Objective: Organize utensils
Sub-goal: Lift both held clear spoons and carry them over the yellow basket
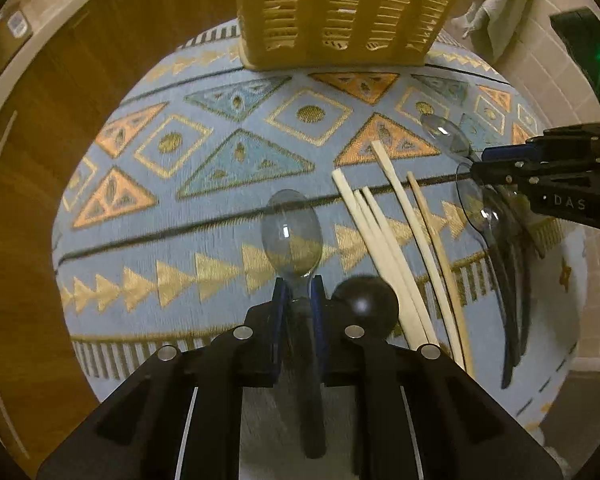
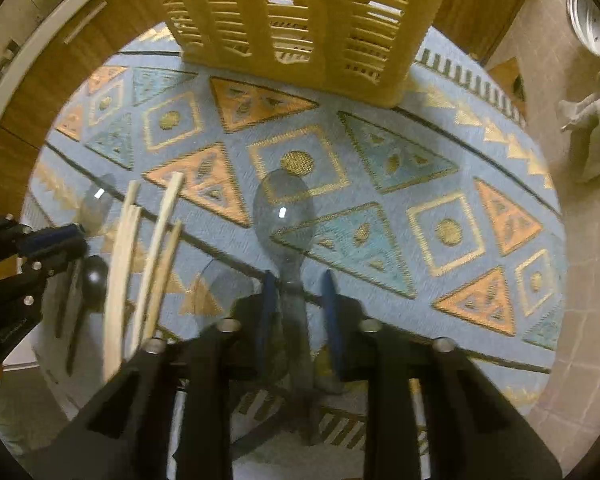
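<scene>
My left gripper [image 1: 299, 294] is shut on the neck of a clear plastic spoon [image 1: 292, 232], bowl pointing forward above the mat. My right gripper [image 2: 298, 292] has its blue pads [image 2: 269, 300] either side of another clear spoon [image 2: 284, 210], with a gap on the right side; the grip is unclear. Several wooden chopsticks [image 1: 392, 236] lie on the mat between the grippers and show in the right wrist view [image 2: 140, 256]. More clear and dark spoons [image 1: 496, 240] lie to the right. A yellow slotted utensil basket [image 1: 336, 12] stands at the far edge, and it shows in the right wrist view [image 2: 296, 20].
A blue patterned mat [image 1: 180, 208] covers a round table. A black ladle-like bowl [image 1: 366, 304] lies beside the left gripper. The right gripper's body [image 1: 548, 176] reaches in from the right. Wooden cabinets [image 1: 60, 120] stand left; grey cloth [image 2: 596, 128] lies on the tiled floor.
</scene>
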`<action>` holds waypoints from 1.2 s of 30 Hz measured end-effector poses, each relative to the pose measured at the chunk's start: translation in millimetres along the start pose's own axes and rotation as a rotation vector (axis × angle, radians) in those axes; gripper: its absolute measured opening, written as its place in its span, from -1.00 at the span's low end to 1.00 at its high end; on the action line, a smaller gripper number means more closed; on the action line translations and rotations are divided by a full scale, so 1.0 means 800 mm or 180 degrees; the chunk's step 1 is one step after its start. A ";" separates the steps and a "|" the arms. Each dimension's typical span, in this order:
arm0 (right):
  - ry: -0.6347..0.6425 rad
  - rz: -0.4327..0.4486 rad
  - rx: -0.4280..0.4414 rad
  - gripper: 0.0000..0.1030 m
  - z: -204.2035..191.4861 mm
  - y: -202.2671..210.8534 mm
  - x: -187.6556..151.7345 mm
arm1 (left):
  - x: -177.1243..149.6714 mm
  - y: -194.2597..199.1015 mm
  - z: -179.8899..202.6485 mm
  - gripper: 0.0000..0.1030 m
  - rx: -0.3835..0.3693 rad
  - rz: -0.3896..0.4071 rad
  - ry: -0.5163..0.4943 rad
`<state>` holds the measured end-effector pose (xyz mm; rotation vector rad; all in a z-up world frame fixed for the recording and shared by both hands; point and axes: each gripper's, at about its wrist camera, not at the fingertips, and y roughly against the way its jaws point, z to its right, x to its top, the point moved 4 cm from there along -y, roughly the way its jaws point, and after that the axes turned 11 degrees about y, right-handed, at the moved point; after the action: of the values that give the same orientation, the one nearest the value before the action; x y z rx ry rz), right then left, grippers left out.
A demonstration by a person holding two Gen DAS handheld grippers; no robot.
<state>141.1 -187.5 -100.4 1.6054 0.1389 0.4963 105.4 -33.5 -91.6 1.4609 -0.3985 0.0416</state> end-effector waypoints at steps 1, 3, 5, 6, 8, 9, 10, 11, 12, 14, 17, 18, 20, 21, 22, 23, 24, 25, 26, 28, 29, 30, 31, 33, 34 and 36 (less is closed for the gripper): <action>-0.0007 -0.0008 0.0005 -0.80 -0.003 -0.001 0.003 | 0.004 -0.001 0.004 -0.81 0.0022 0.0020 -0.0042; -0.0047 0.0003 0.0029 -0.80 -0.003 -0.002 0.006 | 0.007 0.000 0.004 -0.81 -0.0017 0.0059 -0.0050; -0.0091 0.0120 0.0012 -0.80 -0.001 0.001 0.009 | 0.012 0.004 -0.001 -0.82 -0.0170 0.0191 0.0051; -0.0099 0.0163 0.0006 -0.80 0.002 0.004 0.010 | 0.013 0.006 -0.005 -0.82 -0.0229 0.0269 0.0110; -0.0132 0.0350 0.0073 -0.80 0.004 0.013 0.008 | 0.018 0.017 -0.016 -0.82 -0.0397 0.0450 0.0269; -0.0140 0.0435 0.0135 -0.80 0.003 0.018 0.005 | 0.020 0.025 -0.019 -0.82 -0.0484 0.0563 0.0329; -0.0131 0.0548 0.0196 -0.80 0.001 0.026 0.003 | 0.022 0.033 -0.021 -0.82 -0.0540 0.0660 0.0371; -0.0121 0.0642 0.0211 -0.80 0.001 0.034 0.000 | 0.024 0.045 -0.024 -0.82 -0.0617 0.0803 0.0424; -0.0104 0.0799 0.0211 -0.80 -0.001 0.047 -0.003 | 0.026 0.057 -0.026 -0.82 -0.0679 0.0931 0.0469; -0.0092 0.1092 0.0268 -0.80 -0.005 0.071 -0.007 | 0.034 0.088 -0.030 -0.82 -0.0827 0.1233 0.0533; -0.0130 0.1485 0.0354 -0.80 -0.002 0.106 -0.002 | 0.050 0.135 -0.031 -0.82 -0.0983 0.1744 0.0585; -0.0125 0.1587 0.0352 -0.80 -0.004 0.117 -0.002 | 0.057 0.149 -0.030 -0.82 -0.1020 0.1900 0.0598; -0.0124 0.1891 0.0318 -0.80 0.001 0.146 0.009 | 0.076 0.174 -0.031 -0.82 -0.1067 0.2212 0.0616; -0.0131 0.1979 0.0306 -0.80 0.001 0.155 0.012 | 0.082 0.185 -0.031 -0.82 -0.1032 0.2319 0.0620; -0.0139 0.2123 0.0298 -0.80 0.005 0.167 0.021 | 0.092 0.194 -0.030 -0.82 -0.1009 0.2455 0.0619; -0.0150 0.2189 0.0282 -0.80 0.007 0.175 0.026 | 0.102 0.204 -0.029 -0.82 -0.1031 0.2610 0.0605; -0.0189 0.2254 0.0234 -0.80 0.012 0.186 0.038 | 0.112 0.210 -0.027 -0.82 -0.1045 0.2709 0.0596; -0.0213 0.2332 0.0243 -0.80 0.019 0.198 0.044 | 0.125 0.216 -0.025 -0.82 -0.1035 0.2788 0.0601; -0.0237 0.2419 0.0263 -0.80 0.023 0.207 0.051 | 0.138 0.220 -0.022 -0.82 -0.1057 0.2846 0.0602; -0.0338 0.2639 0.0197 -0.80 0.041 0.226 0.069 | 0.165 0.224 -0.020 -0.82 -0.1167 0.2945 0.0609; -0.0397 0.2724 0.0107 -0.80 0.050 0.233 0.078 | 0.171 0.226 -0.018 -0.82 -0.1195 0.2988 0.0621; -0.0456 0.2783 0.0052 -0.80 0.059 0.238 0.084 | 0.178 0.227 -0.018 -0.82 -0.1217 0.3035 0.0634; -0.0518 0.2865 0.0020 -0.80 0.070 0.243 0.090 | 0.190 0.228 -0.018 -0.82 -0.1229 0.3099 0.0654; -0.0634 0.2986 -0.0095 -0.80 0.086 0.249 0.099 | 0.203 0.227 -0.017 -0.82 -0.1233 0.3161 0.0683; -0.0708 0.3075 -0.0145 -0.80 0.097 0.250 0.107 | 0.213 0.225 -0.018 -0.82 -0.1231 0.3205 0.0705; -0.0822 0.3155 -0.0203 -0.80 0.109 0.246 0.114 | 0.219 0.221 -0.018 -0.82 -0.1213 0.3256 0.0735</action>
<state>216.7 -253.8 110.7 1.5818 -0.8986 1.0159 224.9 -35.5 127.2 0.7460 -0.8723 0.8937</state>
